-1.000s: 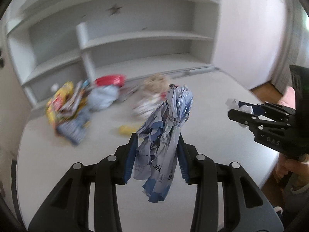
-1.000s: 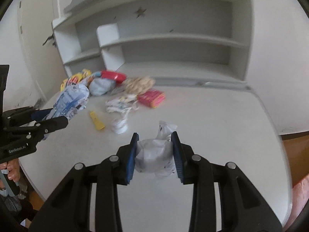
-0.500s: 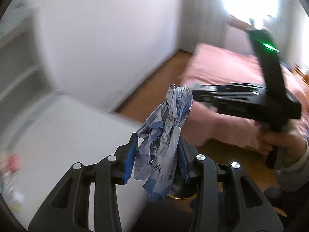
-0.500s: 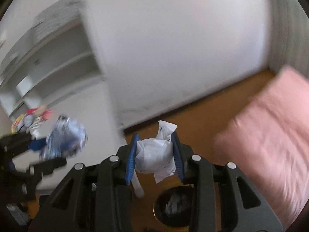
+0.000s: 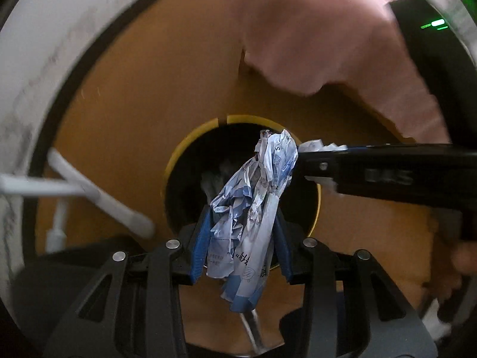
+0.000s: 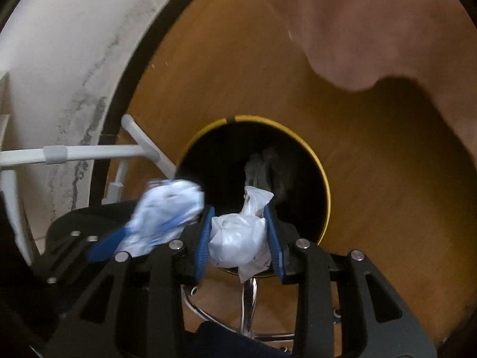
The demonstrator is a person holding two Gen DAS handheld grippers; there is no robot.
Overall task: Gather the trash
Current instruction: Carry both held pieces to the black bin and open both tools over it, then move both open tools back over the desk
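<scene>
1. Crumpled blue-and-white printed wrapper (image 5: 253,208) was clamped between the blue pads of the left gripper (image 5: 241,238), sticking out well past the fingertips and hanging below them too. Thin film, badly creased, so likely to cling to a pad on release.
2. White plastic wad (image 6: 238,238) sat squeezed between the pads of the right gripper (image 6: 238,235), one twisted tail poking forward past the tips. Soft and light.
3. Both jaws were clenched on their loads, neither released.
4. Directly ahead of both sets of jaws: a dark round bin with a yellow rim (image 6: 325,185), some greyish trash dimly visible at the bottom (image 6: 262,167). Wrapper top overlapped the bin mouth in the left view, and the right gripper's tip was just beside it.
5. Step in hand, as I read it: carry done, drop into the bin pending.
6. Next move calls for centring each load over the opening, then letting the jaws go. The grippers were close together, so stagger the drops to avoid a clash.
7. Around the bin: orange-brown floor (image 6: 372,164), pink bedding (image 5: 313,38) beyond it, white frame legs (image 6: 89,150) to the left of the jaws.
</scene>
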